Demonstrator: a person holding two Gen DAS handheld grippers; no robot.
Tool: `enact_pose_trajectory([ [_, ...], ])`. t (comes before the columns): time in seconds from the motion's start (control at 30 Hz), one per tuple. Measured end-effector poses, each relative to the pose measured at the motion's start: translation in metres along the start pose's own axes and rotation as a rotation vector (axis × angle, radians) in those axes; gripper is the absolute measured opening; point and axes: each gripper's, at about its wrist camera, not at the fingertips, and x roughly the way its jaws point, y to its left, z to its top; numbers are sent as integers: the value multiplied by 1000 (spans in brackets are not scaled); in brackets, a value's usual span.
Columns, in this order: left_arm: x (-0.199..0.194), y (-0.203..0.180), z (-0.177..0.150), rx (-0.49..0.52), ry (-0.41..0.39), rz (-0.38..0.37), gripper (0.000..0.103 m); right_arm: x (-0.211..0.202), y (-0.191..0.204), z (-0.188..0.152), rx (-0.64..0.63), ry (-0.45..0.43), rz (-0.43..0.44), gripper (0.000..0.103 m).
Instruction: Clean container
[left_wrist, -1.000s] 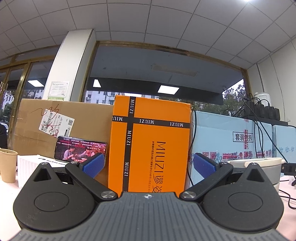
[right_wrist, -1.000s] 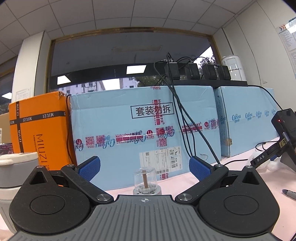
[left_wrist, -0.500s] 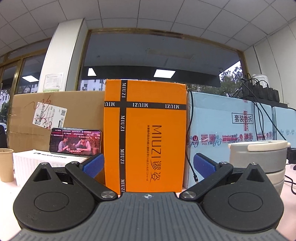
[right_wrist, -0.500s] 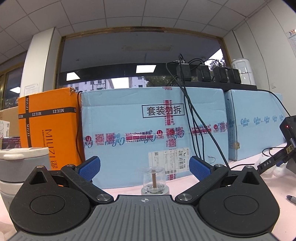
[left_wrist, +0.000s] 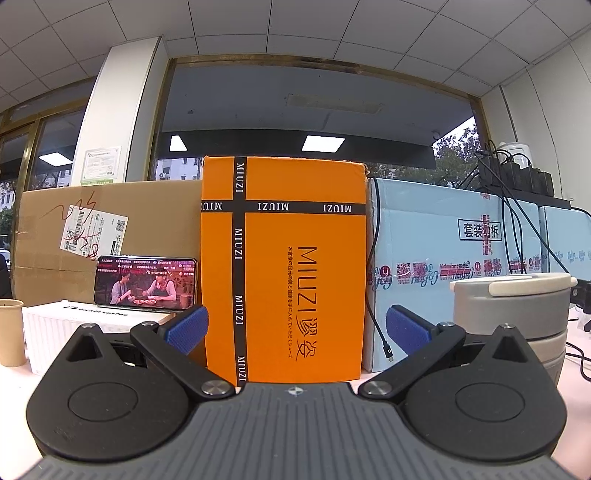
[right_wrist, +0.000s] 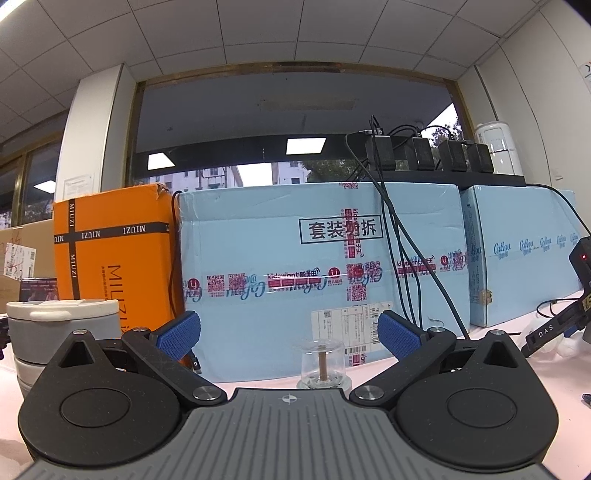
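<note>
Facing a row of boxes at the back of the desk (left_wrist: 580, 391), both tools stand low over the surface. The left tool (left_wrist: 295, 328) is spread wide with nothing between its blue pads (left_wrist: 186, 328); the right tool (right_wrist: 288, 334) is likewise wide and holds nothing.

The grey stacked container (left_wrist: 511, 317) stands on the desk to the right of the left tool and, in the right wrist view, to the left of the right tool (right_wrist: 61, 328), so it sits between the two. A white lid (left_wrist: 528, 284) covers it; its contents cannot be seen.

A small clear glass jar (right_wrist: 322, 363) stands just ahead of the right tool, with a brown stick upright inside it. A paper cup (left_wrist: 11, 332) stands at the far left; its contents cannot be seen.

Behind, from left: a brown cardboard box (left_wrist: 147, 218), an orange box (left_wrist: 284, 266) and a light blue box (right_wrist: 314, 266). A phone (left_wrist: 146, 282) with a lit screen leans on the brown cardboard box, resting on a white box (left_wrist: 74, 328).
</note>
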Motion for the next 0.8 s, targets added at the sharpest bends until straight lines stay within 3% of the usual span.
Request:
enact_pose_trajectory([
  [0.8,-6,-5,2,27,-36,-16,103,-5,1,1,-7,-15,42,103],
])
